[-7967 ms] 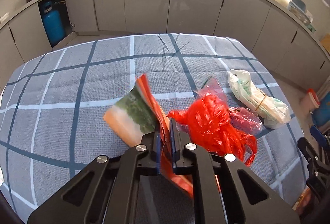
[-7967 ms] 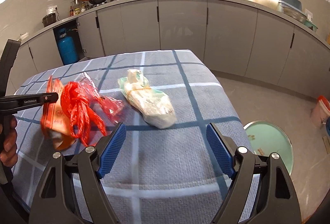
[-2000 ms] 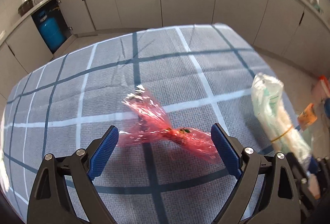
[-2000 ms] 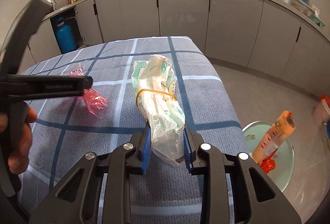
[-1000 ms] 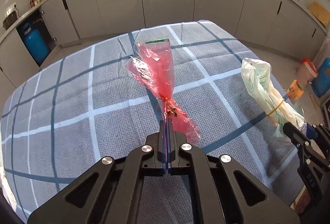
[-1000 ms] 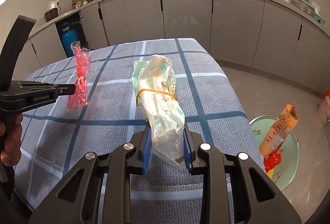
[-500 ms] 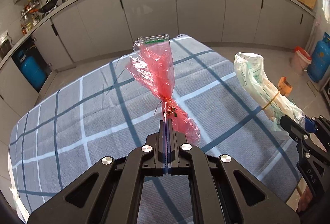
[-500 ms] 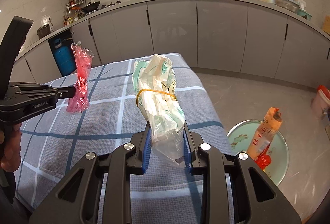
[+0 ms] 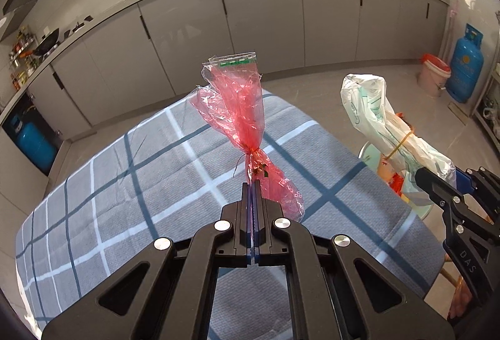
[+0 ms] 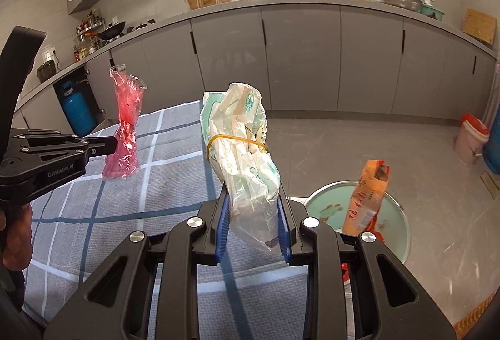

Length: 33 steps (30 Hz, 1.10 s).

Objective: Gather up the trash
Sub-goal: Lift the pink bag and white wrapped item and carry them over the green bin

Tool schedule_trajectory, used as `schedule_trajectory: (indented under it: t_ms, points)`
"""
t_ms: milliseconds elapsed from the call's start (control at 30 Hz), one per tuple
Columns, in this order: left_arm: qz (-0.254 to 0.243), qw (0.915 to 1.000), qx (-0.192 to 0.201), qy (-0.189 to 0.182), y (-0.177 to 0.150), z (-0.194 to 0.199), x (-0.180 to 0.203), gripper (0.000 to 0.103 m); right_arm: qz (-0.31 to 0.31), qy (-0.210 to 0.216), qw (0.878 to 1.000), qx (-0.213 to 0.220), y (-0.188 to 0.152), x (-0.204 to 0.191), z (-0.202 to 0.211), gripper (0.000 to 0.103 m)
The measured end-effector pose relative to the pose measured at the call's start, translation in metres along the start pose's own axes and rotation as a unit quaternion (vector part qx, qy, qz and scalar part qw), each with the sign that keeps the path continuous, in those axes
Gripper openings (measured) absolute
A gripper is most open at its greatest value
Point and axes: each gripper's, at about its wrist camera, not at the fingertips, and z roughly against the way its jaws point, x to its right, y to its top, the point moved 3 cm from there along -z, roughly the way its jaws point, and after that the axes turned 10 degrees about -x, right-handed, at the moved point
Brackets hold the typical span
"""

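My left gripper is shut on a crinkled red cellophane bag and holds it upright above the checked tablecloth. The red bag also shows in the right wrist view, pinched in the left gripper. My right gripper is shut on a white and green plastic bag bound with a yellow rubber band, held above the table's right edge. The same white bag and right gripper show at the right of the left wrist view.
A round pale green bin stands on the floor right of the table, with an orange snack packet sticking out of it. Grey cabinets run along the back wall. A blue gas cylinder and a small pink bucket stand at the far right.
Both grippers have risen and swung right toward the bin, carrying their bags. Two seconds ago the left gripper was open over the red bag on the table; it has since shut on it.
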Motion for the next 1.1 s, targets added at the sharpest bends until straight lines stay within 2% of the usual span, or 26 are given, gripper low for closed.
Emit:
schedule_trajectory:
  t_ms: [700,1100]
  points:
    - [-0.074,0.9958,0.037,-0.040,0.030,0.013,0.088,0.002,-0.060,-0.051,0.997,0.020,-0.008,0.071,0.024,0.027]
    - [-0.099,0.9924,0.039,-0.061,0.043,0.003,0.123,0.002,-0.086,-0.070,0.993,0.025,-0.012,0.100,0.029,0.027]
